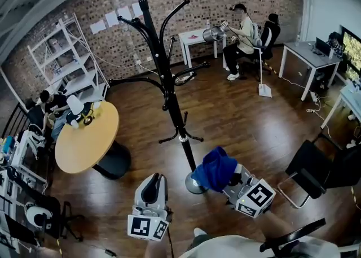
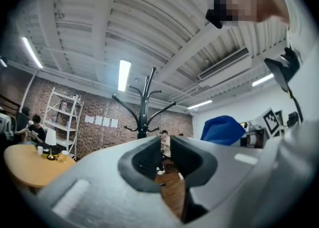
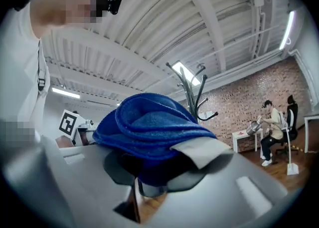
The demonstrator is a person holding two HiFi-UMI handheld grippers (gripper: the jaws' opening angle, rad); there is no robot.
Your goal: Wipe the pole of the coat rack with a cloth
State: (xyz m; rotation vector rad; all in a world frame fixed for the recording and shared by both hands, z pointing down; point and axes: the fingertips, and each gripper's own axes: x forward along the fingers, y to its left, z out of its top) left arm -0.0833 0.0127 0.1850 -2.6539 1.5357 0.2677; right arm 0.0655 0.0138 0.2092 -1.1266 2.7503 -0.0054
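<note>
1. Left gripper (image 1: 153, 182), lower centre of the head view. Its fingers were drawn together with only a slit between them. They carried nothing and stood apart from the rack.
2. Right gripper (image 1: 228, 180), lower right of centre. Its fingers were clamped on the cloth, as I read in its own view.
3. Cloth (image 1: 215, 169), blue and folded into a thick wad. It bulged over the jaw tips and sat low in the frame, just beside the foot of the pole. I could not tell whether it was touching the pole.
4. Base (image 1: 193, 187), a round disc on the wooden floor, partly covered by the cloth.
5. Pole (image 1: 174, 110), black and upright, running from the base up through centre frame to the curved hooks at upper centre.
6. Round table (image 1: 84, 138), left of frame, well apart from the rack.
7. White shelf (image 1: 69, 59), upper left, against the brick wall.
8. Seated person (image 1: 243, 32), upper right, far from the work.
9. Progress, in my judgement: the cloth was gripped and had been brought to the bottom of the pole. I saw no sign of wiping, so the full height of the pole remained to be done.
</note>
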